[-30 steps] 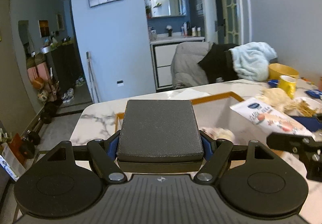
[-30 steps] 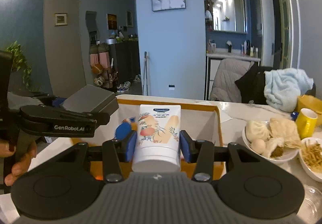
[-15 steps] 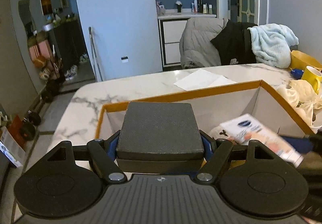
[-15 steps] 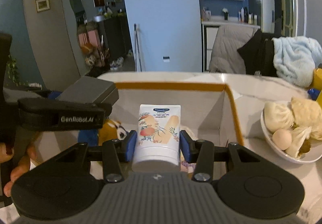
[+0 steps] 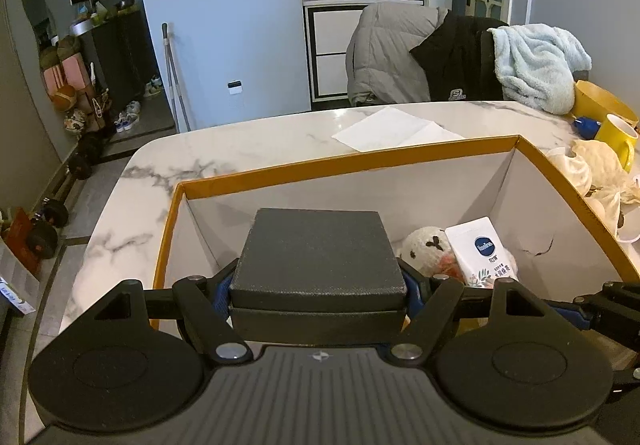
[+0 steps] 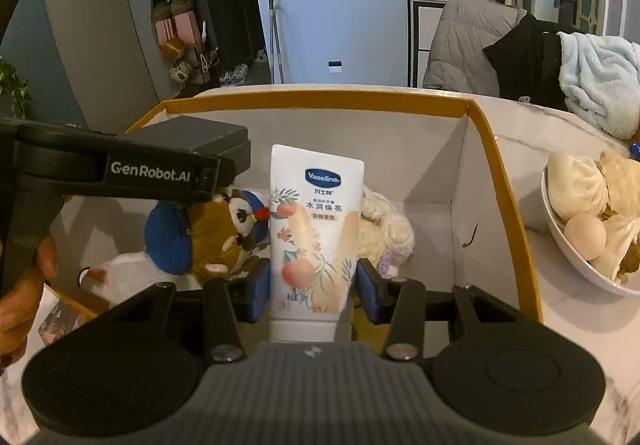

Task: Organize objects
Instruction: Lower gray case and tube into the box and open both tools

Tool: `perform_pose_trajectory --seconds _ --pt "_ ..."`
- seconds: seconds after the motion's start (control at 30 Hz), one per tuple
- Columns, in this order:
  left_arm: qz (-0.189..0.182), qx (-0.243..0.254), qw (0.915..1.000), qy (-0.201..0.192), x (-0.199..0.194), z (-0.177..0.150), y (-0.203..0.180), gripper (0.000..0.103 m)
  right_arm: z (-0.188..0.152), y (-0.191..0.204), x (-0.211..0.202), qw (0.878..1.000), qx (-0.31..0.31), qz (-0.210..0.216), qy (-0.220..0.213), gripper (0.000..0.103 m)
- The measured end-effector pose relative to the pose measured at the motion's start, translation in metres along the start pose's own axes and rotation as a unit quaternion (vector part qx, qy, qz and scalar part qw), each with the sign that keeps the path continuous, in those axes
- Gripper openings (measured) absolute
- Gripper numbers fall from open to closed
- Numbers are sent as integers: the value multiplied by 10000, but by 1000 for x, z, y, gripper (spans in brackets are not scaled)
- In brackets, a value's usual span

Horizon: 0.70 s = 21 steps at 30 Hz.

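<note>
Both grippers lowered into box [image 6: 488,149]; right fingers [image 6: 370,293] hold Vaseline tube [image 6: 316,229], left fingers [image 5: 412,285] hold grey case [image 5: 316,257].

Marble table [image 5: 224,149] bears orange-rimmed box [image 5: 344,165], paper [image 5: 396,129], bowl [image 6: 560,241].

Open box [image 6: 502,181] on the marble table [image 5: 240,149], plush toys [image 6: 224,229] inside it – owl toy left, woolly toy [image 6: 384,229] right, lotion tube [image 6: 316,221] above and between them; bowl of buns [image 6: 580,205] right of the box; paper sheet [image 5: 396,129] behind it
</note>
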<state>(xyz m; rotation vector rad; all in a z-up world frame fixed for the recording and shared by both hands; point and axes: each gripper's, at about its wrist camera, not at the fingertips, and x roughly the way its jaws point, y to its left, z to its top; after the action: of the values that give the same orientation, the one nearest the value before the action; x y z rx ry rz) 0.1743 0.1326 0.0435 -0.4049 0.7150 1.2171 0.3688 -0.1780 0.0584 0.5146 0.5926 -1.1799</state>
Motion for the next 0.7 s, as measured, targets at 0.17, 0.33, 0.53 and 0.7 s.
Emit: perform_pose_trajectory --seconds 0.17,0.33,0.53,0.7 --pt "141 -73 9997 187 13 10 -7 89 4 7 5 10000 31 -35 15 48" --pt "212 -231 9988 370 17 11 -7 89 8 8 11 10000 43 -65 35 48" --pt "363 -290 9978 481 21 11 -10 90 8 8 18 9998 88 -99 113 48" --pt "314 -420 9955 793 29 12 -8 89 7 11 17 9998 91 -110 129 48"
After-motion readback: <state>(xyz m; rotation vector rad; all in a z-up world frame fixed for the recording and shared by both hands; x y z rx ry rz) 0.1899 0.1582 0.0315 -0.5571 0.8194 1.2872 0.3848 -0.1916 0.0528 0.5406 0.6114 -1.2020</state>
